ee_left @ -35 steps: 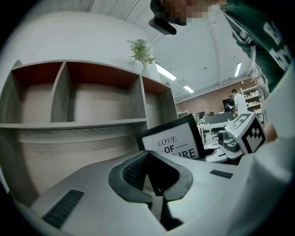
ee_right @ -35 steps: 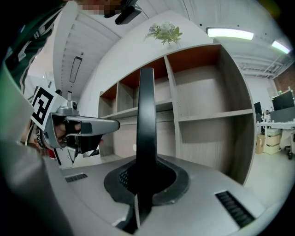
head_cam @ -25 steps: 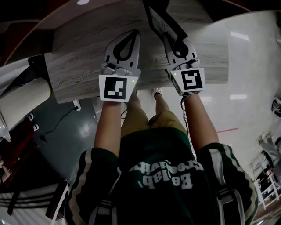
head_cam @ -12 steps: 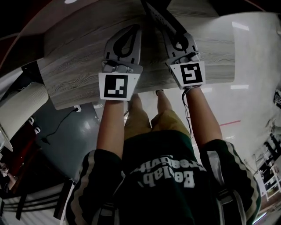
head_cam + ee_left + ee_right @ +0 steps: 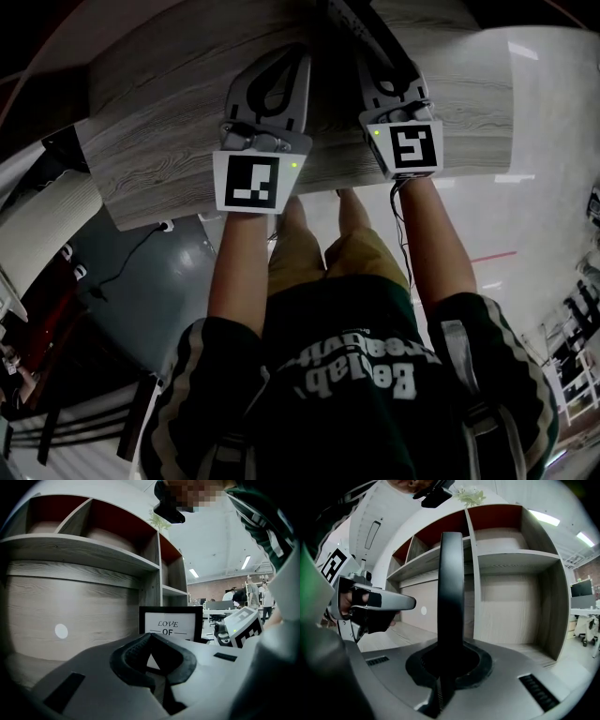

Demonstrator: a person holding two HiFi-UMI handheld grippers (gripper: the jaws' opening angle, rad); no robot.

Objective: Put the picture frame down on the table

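Two grippers hang over the wooden surface point(image 5: 169, 141). The right gripper point(image 5: 450, 656) is clamped on the edge of the upright picture frame point(image 5: 451, 588), far side. The left gripper point(image 5: 150, 638), just left, has its jaws together, empty.

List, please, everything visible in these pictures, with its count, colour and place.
picture frame: one, black with white print, upright between the right gripper's jaws
table: one, grey wood grain, under both grippers
shelf unit: one, grey with red upper backs, behind the frame
plant: one, pale green, on top of the shelf unit
left gripper: one, grey, shut and empty
right gripper: one, grey, shut on the picture frame
shirt: one, dark green, on the person
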